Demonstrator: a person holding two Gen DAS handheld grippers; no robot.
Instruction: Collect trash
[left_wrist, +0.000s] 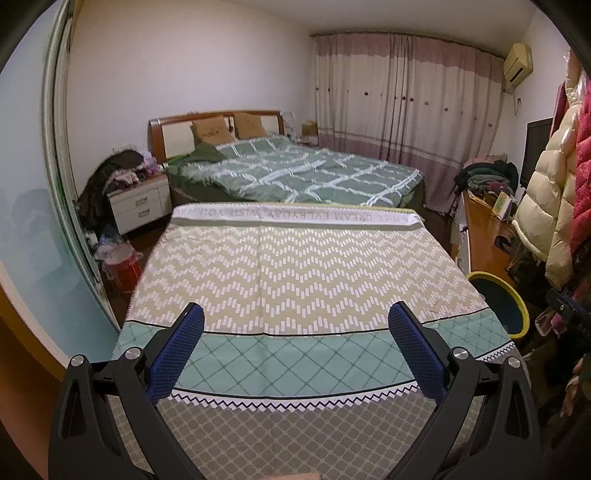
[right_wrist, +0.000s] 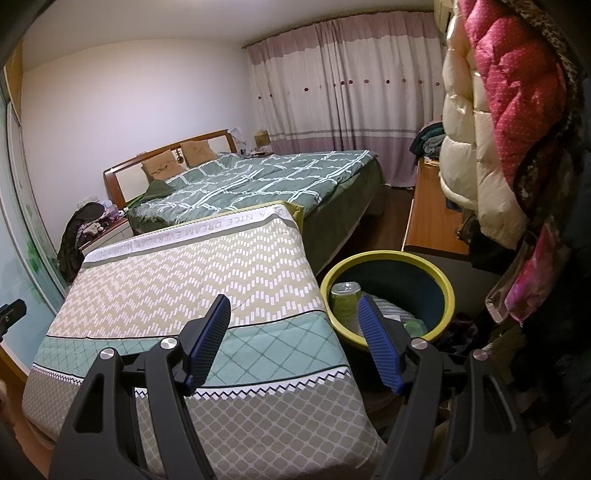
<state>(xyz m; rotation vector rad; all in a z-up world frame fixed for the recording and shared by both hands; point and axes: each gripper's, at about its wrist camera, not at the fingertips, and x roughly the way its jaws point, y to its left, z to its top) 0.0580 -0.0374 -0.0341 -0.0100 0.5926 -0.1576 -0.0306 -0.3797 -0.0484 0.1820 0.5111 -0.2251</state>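
You have a table (left_wrist: 295, 424) in front of you, wholly covered by a patterned cloth (left_wrist: 295, 266) with zigzag, diamond and lattice bands; a strip of lettering runs along the cloth's far edge. Nothing else shows on the cloth. Just beside the table's right edge a yellow-rimmed bin (right_wrist: 388, 295) stands on the dark wooden floor (right_wrist: 397, 206). Beyond the table's far edge a bed (left_wrist: 295, 170) stands on the same floor under a green checked quilt (right_wrist: 258, 177).

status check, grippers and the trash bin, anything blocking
Left gripper open, empty. Right gripper open, empty. Bin beside the table holds a green can. Nothing blocking the bin.
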